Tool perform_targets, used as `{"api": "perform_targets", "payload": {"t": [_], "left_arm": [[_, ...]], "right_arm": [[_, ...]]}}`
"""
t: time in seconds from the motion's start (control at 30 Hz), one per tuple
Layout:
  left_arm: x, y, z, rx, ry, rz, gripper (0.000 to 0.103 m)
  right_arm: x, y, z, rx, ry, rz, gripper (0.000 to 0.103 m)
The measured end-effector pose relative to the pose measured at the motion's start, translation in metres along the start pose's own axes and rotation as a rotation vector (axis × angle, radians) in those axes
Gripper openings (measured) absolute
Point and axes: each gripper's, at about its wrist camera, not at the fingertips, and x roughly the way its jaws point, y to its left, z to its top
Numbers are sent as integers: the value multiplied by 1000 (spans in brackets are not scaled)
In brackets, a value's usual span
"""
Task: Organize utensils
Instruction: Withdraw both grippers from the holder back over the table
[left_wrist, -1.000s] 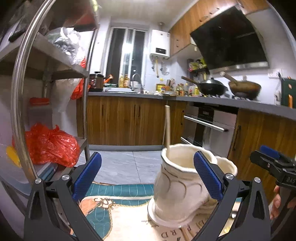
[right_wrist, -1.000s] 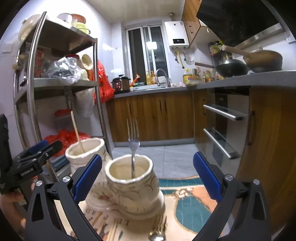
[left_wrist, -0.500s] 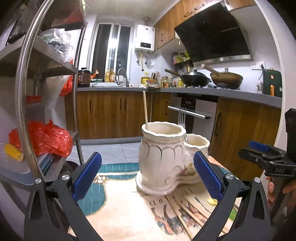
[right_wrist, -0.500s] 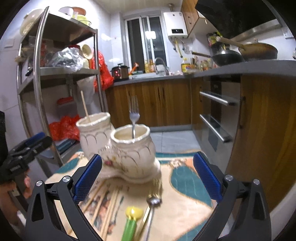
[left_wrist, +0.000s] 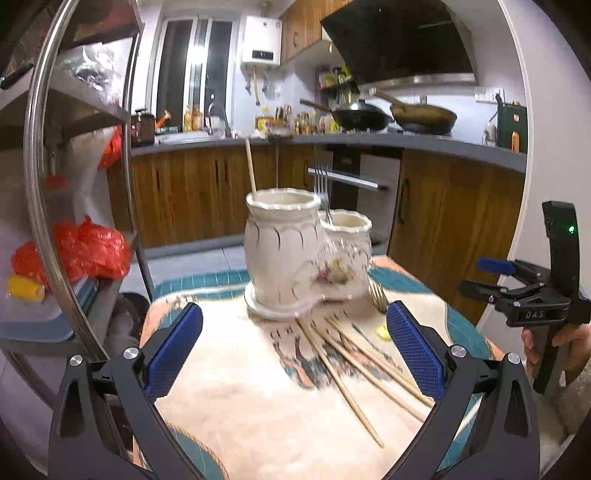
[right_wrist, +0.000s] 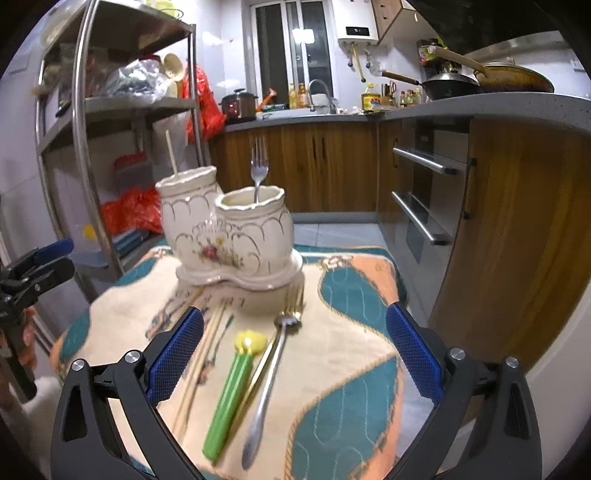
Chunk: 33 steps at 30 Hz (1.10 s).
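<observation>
now that both grippers (left_wrist: 294, 349) (right_wrist: 294, 349) have drawn back from the holder (right_wrist: 225, 236), jaws wide and empty, chopsticks (left_wrist: 354, 363) and spoon (right_wrist: 267, 384) come into reach; sorting can resume.

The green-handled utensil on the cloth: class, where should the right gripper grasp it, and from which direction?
Grip the green-handled utensil mid-handle, from above. It lies flat on the cloth, lengthwise toward the right gripper, whose fingers can straddle its narrow width. A gold utensil lies close alongside.
</observation>
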Motion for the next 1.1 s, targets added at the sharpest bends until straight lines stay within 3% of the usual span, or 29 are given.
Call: {"api": "perform_targets", "payload": {"t": [0.4,0.57,0.83,0.93,1.1], "left_arm": [[37,-12,-25,-41,279,-21,97],[53,-26,-38,14,349,3,97],[72,-25,-34,18,389,25,97],[78,-25,-33,24,394,29,97],[84,-31,-37,55,410,19,85]], "right_arm": [[4,-12,-21,49,142,2,98],[15,-13,-31,40,203,-19,98],[35,-16,-33,38,262,-28,98],[42,-11,-30,23,270,-12,94],[49,0,-27,-36,298,7,65]]}}
